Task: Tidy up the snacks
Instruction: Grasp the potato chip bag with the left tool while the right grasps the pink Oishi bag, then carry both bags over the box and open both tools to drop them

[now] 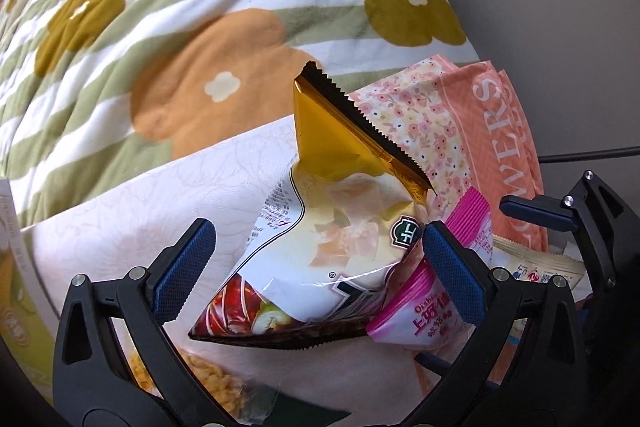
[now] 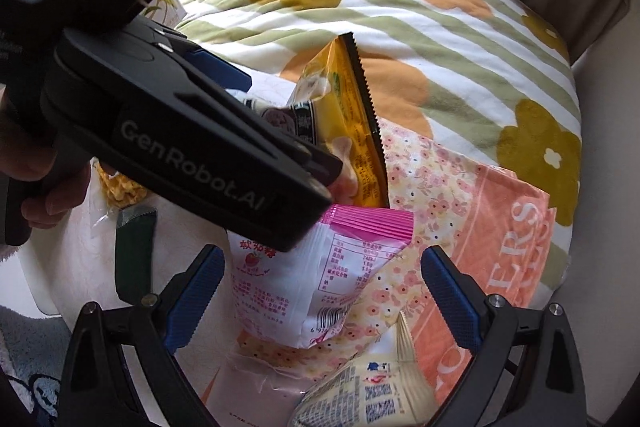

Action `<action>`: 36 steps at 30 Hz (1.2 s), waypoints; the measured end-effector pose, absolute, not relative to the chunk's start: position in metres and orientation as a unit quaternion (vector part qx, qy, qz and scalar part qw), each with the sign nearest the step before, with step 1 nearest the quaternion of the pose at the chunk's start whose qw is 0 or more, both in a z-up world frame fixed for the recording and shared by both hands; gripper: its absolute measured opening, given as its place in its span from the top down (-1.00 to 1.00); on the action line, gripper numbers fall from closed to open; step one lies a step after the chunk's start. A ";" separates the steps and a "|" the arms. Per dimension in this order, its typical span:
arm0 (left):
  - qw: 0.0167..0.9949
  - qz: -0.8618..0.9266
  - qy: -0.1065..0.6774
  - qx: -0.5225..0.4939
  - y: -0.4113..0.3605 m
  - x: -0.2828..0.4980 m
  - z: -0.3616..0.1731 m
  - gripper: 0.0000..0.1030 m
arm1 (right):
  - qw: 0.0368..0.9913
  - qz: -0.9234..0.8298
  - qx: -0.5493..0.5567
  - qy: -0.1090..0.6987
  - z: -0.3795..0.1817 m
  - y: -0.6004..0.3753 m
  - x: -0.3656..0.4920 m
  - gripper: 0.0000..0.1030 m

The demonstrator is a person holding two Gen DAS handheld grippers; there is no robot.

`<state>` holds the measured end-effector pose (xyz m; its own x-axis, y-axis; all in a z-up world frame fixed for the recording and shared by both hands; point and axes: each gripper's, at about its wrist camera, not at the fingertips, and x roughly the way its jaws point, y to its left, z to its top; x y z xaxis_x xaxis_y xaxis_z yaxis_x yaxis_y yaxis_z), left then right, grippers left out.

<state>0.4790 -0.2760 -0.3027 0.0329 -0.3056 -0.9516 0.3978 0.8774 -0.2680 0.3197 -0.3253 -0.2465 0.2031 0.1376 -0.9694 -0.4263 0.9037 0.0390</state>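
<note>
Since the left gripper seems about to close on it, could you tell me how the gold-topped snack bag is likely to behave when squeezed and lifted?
The gold-topped snack bag looks puffed with air, so it will probably be light and give under the left gripper. Its glossy film may be slippery against the pads. It leans on the pink packet, so lifting it could shift that packet.

Left gripper (image 1: 316,259): black frame, blue knurled pads (image 1: 452,273), silver screws; "GenRobot.AI" printed in grey on its housing; right gripper (image 2: 324,291) built identically; bare skin seen on the hand (image 2: 44,183).
</note>
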 end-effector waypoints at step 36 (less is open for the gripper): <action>0.741 -0.192 0.643 -0.018 -0.213 0.460 -0.292 -0.21 | 0.730 0.214 -0.130 0.636 -0.272 -0.312 0.317 0.06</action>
<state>0.4597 -0.2131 -0.2922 0.0999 -0.3081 -0.9461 0.2607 0.9257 -0.2739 0.3170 -0.3119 -0.2720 0.0985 0.1468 -0.9843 -0.4785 0.8742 0.0825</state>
